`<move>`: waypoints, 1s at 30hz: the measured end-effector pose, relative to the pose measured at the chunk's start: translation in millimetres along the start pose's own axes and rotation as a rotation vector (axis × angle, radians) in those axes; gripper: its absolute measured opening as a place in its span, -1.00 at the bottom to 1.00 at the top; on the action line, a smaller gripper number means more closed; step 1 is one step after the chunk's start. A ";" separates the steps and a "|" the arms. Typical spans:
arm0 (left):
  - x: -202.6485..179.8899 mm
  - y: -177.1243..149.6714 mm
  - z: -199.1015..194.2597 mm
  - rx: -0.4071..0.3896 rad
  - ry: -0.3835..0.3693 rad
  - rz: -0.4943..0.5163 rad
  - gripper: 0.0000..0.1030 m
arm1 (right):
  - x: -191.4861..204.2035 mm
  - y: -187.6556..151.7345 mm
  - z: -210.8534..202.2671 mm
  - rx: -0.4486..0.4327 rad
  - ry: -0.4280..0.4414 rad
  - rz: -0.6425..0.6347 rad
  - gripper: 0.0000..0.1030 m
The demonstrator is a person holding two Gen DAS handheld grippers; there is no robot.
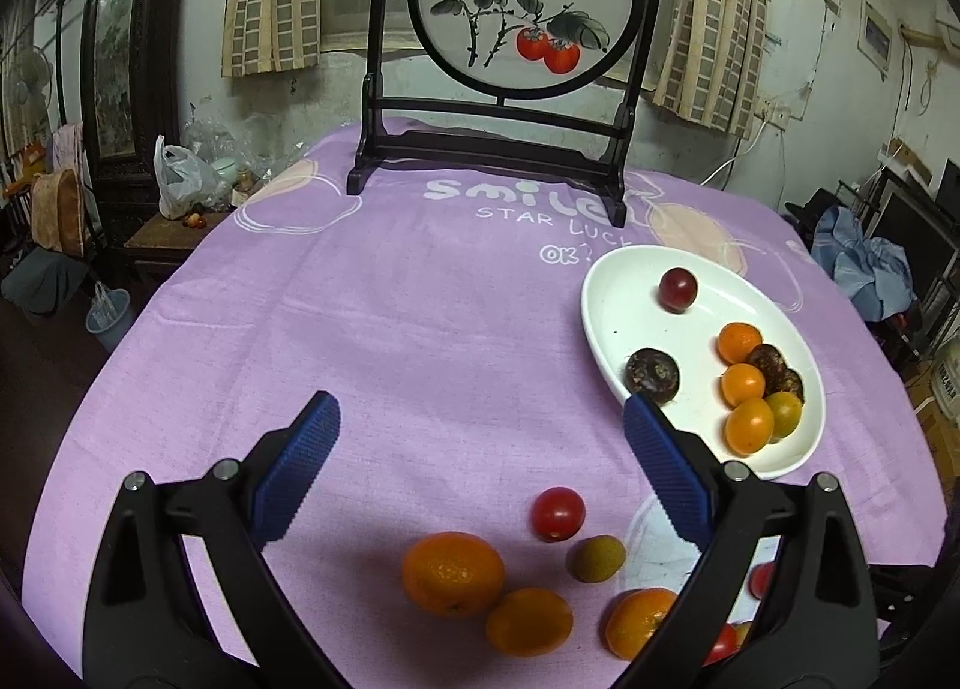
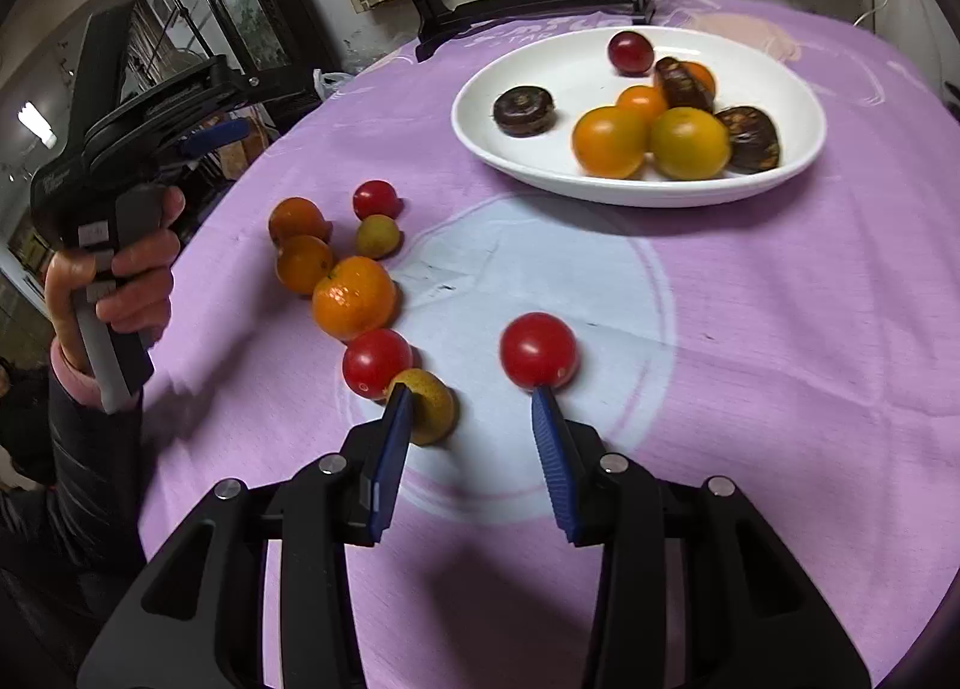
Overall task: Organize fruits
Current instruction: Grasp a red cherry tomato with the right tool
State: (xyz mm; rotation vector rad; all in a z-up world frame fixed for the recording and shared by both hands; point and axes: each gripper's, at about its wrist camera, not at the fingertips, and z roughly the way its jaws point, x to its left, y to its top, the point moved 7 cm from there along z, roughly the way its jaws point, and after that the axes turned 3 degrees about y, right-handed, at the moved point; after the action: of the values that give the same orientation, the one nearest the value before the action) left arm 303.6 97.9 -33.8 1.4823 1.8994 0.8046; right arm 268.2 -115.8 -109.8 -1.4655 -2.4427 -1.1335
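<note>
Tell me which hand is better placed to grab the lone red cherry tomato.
Right. The right gripper is open with the lone red cherry tomato just ahead of its fingers; the left gripper hovers farther away.

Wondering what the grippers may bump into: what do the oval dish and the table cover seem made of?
The white oval dish looks like glazed ceramic or melamine: smooth, glossy, with light reflections; which one is unclear. The purple table cover looks like woven cotton-type cloth: matte, visible weave, creases, printed lettering.
</note>
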 end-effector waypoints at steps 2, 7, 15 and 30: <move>0.4 1.4 -2.0 -0.003 -0.012 -0.005 0.88 | -4.9 4.7 -3.1 -0.025 -0.018 0.024 -0.19; 0.9 2.6 -6.3 -0.016 -0.015 -0.003 0.88 | -18.9 12.6 -20.8 -0.107 -0.035 0.077 -0.19; 9.5 3.6 -7.0 -0.012 -0.010 -0.022 0.88 | -24.7 27.3 7.4 -0.056 -0.216 0.014 -0.19; 59.9 -11.0 -0.7 0.044 -0.046 -0.059 0.86 | -44.4 25.3 2.6 -0.076 -0.240 0.093 -0.45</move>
State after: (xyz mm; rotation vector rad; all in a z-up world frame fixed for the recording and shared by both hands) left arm 284.1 154.1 -47.0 1.4509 1.9287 0.7009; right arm 313.0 -139.9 -116.1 -1.8142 -2.4732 -1.1009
